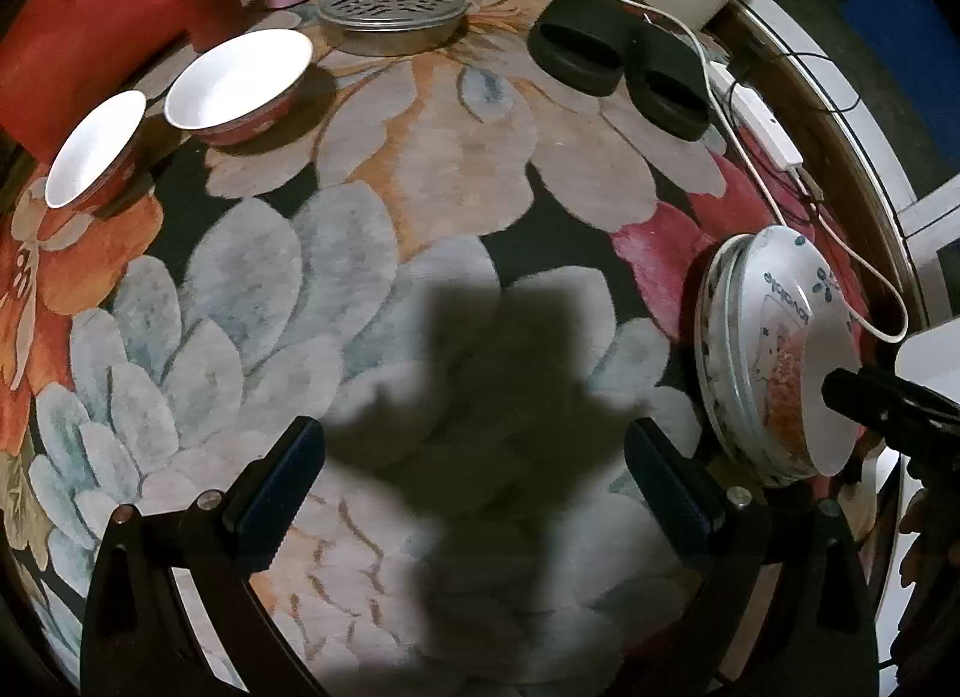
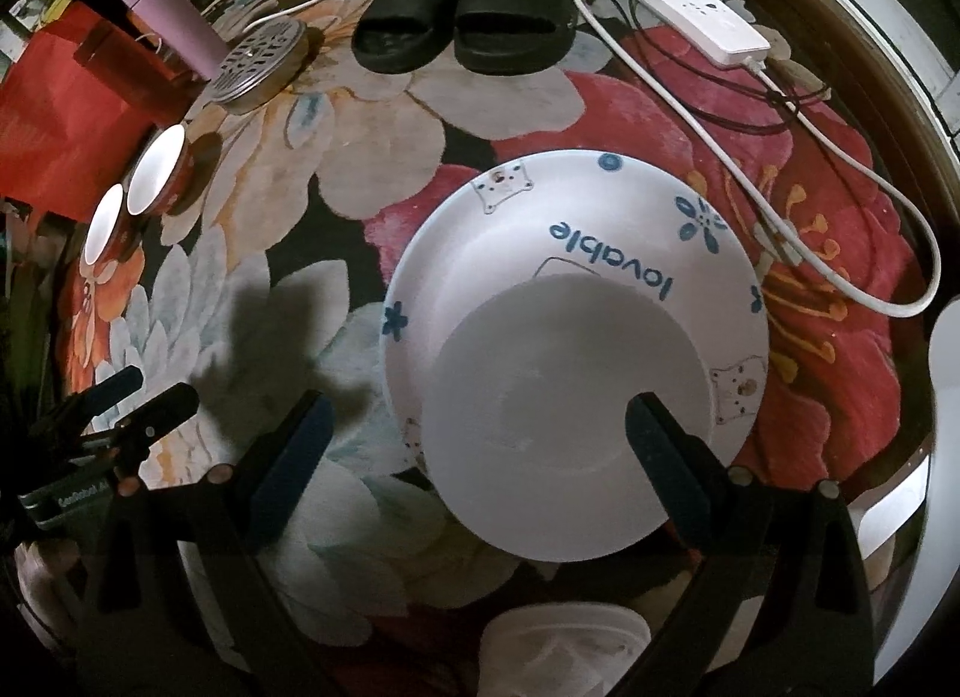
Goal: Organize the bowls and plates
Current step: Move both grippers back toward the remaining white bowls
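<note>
With both the left gripper [image 1: 474, 493] and right gripper [image 2: 480, 445] spread empty, I'd centre the right one's fingers over the near rim of the plain plate [image 2: 564, 421] atop the "lovable" plate [image 2: 522, 223] before closing.

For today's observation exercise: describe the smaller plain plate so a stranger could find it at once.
Start at the floral rug and find the stack of plates on its red flower. The plain white plate lies on top, by the right gripper. Unlike the plate beneath, it has no blue flowers or lettering.
</note>
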{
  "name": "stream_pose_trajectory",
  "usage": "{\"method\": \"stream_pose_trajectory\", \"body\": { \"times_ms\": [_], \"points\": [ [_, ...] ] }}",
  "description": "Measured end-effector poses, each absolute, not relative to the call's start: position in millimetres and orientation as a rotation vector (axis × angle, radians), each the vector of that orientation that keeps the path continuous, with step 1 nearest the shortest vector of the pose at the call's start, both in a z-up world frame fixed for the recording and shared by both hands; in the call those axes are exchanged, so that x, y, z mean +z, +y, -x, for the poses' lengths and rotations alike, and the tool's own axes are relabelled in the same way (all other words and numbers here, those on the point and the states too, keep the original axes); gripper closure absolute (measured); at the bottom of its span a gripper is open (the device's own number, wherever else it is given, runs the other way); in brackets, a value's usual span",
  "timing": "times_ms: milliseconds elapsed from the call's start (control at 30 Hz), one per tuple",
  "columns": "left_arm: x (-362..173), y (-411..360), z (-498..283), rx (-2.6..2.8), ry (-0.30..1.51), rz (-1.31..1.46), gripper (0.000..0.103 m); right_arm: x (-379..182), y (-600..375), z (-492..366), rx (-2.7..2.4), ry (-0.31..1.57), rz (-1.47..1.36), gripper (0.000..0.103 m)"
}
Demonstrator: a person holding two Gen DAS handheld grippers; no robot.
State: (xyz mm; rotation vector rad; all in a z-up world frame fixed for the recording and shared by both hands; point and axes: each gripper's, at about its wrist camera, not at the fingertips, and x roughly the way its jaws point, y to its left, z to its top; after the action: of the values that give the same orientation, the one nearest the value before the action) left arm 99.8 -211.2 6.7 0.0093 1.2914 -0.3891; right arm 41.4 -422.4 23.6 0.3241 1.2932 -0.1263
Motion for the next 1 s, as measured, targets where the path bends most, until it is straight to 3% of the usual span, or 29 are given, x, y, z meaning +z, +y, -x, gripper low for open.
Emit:
{"method": "stream_pose_trajectory", "body": {
  "times_ms": [1000],
  "points": [
    [-5,-145,-107,-0.273,1.306,0.066,0.003,22,-376,-61,-0.046,1.294,-0.262,0.004]
  ]
}}
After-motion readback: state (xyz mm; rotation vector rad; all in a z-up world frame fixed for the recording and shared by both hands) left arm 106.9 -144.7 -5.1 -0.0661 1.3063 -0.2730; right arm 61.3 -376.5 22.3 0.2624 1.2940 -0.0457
